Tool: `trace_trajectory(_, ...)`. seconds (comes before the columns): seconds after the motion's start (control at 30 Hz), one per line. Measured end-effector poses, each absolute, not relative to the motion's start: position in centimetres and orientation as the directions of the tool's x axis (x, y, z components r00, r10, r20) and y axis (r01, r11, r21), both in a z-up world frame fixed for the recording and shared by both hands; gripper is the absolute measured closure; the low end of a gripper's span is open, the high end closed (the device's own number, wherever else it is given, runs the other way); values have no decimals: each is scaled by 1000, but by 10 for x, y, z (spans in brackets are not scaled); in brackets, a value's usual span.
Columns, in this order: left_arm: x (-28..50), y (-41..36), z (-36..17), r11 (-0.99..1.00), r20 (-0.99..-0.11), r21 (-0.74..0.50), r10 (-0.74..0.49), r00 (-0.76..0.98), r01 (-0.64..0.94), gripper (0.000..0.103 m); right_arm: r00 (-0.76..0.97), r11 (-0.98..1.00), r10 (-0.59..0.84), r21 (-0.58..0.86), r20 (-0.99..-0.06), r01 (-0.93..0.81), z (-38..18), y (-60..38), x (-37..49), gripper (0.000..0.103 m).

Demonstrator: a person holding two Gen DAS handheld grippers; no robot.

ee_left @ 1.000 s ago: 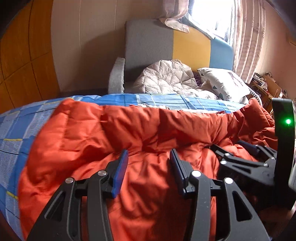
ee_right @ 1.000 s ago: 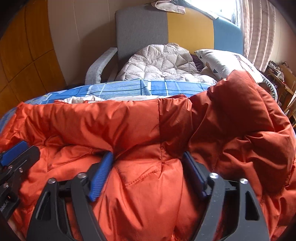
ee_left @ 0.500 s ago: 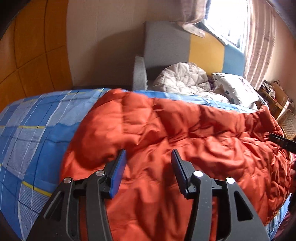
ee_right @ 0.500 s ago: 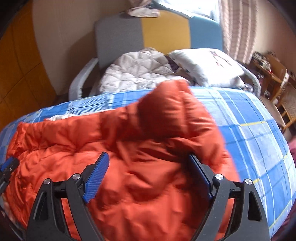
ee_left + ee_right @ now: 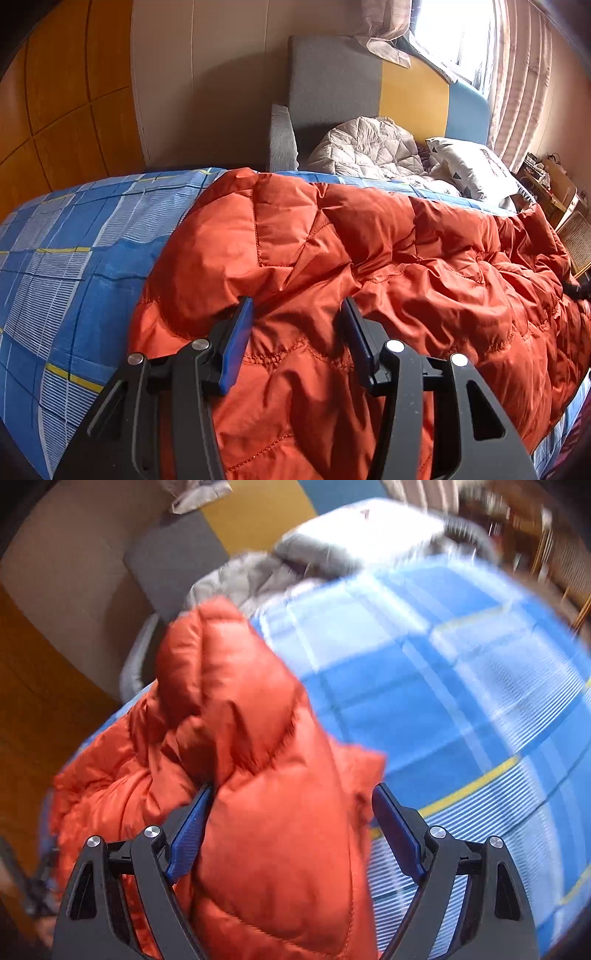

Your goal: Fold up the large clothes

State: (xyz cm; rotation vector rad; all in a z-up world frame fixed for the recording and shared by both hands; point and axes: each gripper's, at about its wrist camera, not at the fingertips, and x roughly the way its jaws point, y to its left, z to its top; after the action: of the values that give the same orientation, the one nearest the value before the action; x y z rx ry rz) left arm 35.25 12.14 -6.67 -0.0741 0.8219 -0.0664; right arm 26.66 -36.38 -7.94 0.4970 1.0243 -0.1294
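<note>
A: Where is the garment?
B: The orange down jacket (image 5: 369,266) lies spread across the bed (image 5: 74,258), over its blue plaid sheet; a grey quilted jacket (image 5: 365,147) and a pillow (image 5: 469,166) sit on the sofa behind.
A: And the left gripper (image 5: 295,332)?
B: Its jaws stand partly apart with a ridge of puffy fabric bunched between them; whether they truly pinch it cannot be told.
A: The right gripper (image 5: 291,827)?
B: Its jaws stand wide, the near pad against the jacket's raised end, the far one clear of it.
A: Which step, then?
B: Likely laying the jacket out before a fold. Next, both need firm holds on the edges.
</note>
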Motion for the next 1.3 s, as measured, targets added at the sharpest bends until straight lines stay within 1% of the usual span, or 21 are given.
trace_trajectory(0.13, 356, 121, -70, 995, -733, -89, -91, 674, 38, 54, 503, 849, 222, 419, -836, 323, -96, -368, 269, 18)
trace_trajectory(0.23, 357, 121, -74, 995, -737, -94, -100, 668, 45, 54, 484, 835, 281, 460, -829, 303, -103, -369, 273, 21)
trace_trajectory(0.33, 358, 122, -77, 994, -740, -102, -110, 663, 50, 54, 467, 827, 321, 484, -824, 285, -107, -368, 277, 28)
trace_trajectory(0.37, 358, 122, -78, 993, -742, -106, -113, 661, 52, 54, 463, 822, 339, 497, -819, 278, -108, -368, 278, 33)
trace_trajectory(0.4, 358, 122, -79, 993, -743, -109, -117, 660, 53, 54, 460, 817, 352, 507, -815, 273, -108, -368, 278, 41)
trace_trajectory(0.43, 359, 122, -79, 992, -743, -112, -120, 658, 54, 54, 458, 814, 364, 516, -811, 267, -108, -367, 279, 46)
trace_trajectory(0.5, 359, 122, -81, 992, -744, -118, -125, 657, 55, 54, 455, 812, 386, 530, -803, 246, -106, -364, 280, 62)
trace_trajectory(0.53, 359, 122, -82, 991, -744, -120, -126, 657, 55, 54, 455, 812, 388, 531, -801, 241, -104, -362, 280, 66)
trace_trajectory(0.6, 359, 121, -83, 991, -744, -124, -129, 656, 55, 54, 456, 821, 387, 525, -802, 226, -97, -357, 278, 76)
trace_trajectory(0.67, 359, 121, -84, 990, -743, -125, -132, 656, 58, 55, 455, 834, 374, 508, -808, 216, -90, -352, 278, 80)
trace_trajectory(0.77, 360, 123, -86, 989, -743, -135, -146, 654, 67, 55, 465, 850, 339, 478, -818, 221, -72, -339, 278, 84)
trace_trajectory(0.97, 362, 126, -88, 982, -736, -170, -180, 653, 79, 58, 493, 861, 284, 445, -822, 247, -35, -314, 282, 87)
trace_trajectory(1.13, 362, 128, -91, 978, -725, -195, -199, 659, 81, 59, 516, 883, 240, 405, -823, 236, -3, -269, 289, 88)
trace_trajectory(1.3, 361, 131, -93, 972, -716, -218, -221, 662, 88, 59, 518, 906, 200, 358, -832, 225, 16, -217, 299, 88)
